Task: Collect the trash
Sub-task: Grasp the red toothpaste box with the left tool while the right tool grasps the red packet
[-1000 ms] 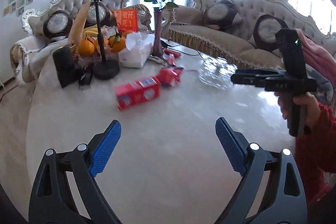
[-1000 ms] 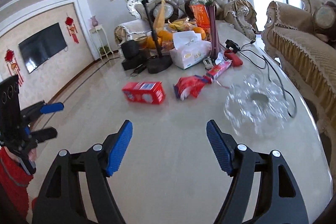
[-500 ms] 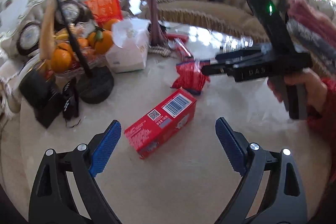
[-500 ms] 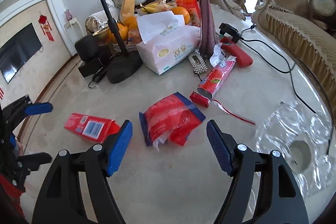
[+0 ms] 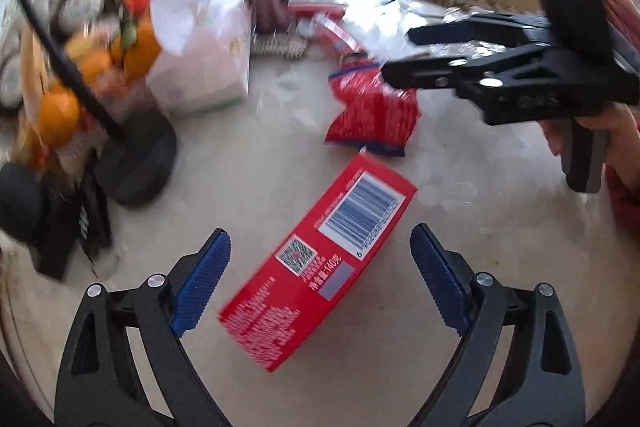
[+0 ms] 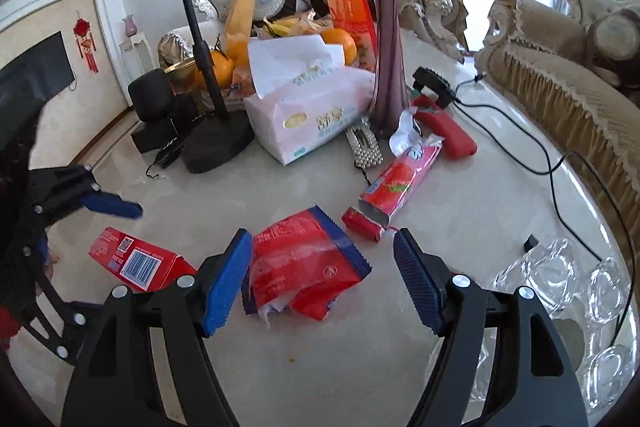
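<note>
A red carton with a barcode (image 5: pixel 320 259) lies flat on the pale table, between the open jaws of my left gripper (image 5: pixel 320 279); it also shows in the right wrist view (image 6: pixel 140 263). A crumpled red and blue wrapper (image 6: pixel 304 267) lies between the open jaws of my right gripper (image 6: pixel 322 283); it also shows in the left wrist view (image 5: pixel 372 111). A pink and red tube carton (image 6: pixel 404 183) lies just beyond the wrapper. Neither gripper touches anything.
Behind the trash stand a tissue pack (image 6: pixel 308 111), a purple vase (image 6: pixel 386 43), a phone stand with a black base (image 6: pixel 218 143), a fruit bowl with oranges (image 6: pixel 224 67), a red tool with a cable (image 6: pixel 444 131) and a glass dish (image 6: pixel 560 291) at right.
Both grippers have moved forward and down over the table. The carton now lies between my left jaws and the wrapper between my right jaws. Both grippers stay open.
</note>
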{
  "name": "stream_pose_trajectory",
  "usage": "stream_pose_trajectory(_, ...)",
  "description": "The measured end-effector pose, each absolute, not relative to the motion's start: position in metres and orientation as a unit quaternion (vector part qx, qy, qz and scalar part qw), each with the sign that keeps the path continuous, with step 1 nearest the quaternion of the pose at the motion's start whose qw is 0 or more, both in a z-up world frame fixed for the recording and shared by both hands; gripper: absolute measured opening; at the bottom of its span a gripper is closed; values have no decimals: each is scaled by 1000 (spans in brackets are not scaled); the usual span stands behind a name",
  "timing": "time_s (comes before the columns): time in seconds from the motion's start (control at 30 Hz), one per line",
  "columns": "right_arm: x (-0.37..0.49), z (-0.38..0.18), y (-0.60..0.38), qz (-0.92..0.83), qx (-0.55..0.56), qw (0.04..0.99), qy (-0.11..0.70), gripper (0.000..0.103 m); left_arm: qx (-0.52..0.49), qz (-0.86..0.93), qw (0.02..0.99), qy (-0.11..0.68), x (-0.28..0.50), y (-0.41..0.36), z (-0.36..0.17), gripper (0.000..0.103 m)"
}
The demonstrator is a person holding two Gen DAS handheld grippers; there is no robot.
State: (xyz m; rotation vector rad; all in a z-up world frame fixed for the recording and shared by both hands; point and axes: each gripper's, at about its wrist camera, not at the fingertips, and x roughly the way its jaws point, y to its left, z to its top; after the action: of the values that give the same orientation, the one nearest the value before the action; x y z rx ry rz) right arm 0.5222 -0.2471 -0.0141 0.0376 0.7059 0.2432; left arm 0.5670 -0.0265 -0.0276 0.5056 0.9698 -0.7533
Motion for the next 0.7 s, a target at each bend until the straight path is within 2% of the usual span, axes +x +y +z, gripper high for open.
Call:
stream_pose_trajectory(0.1, 522, -14, -240, 121, -1, 930, 348, 69, 197, -326, 779, 499, 570, -24, -38, 89)
stream_pose_trajectory(0.37, 537, -22, -215, 123, -46, 914, 385, 69, 86, -280, 818, 495, 557, -8, -33, 88)
stream_pose_trajectory(0.7, 550, -18, -199, 136, -67, 910, 386, 69, 111, -237, 831, 491, 551, -6, -33, 75)
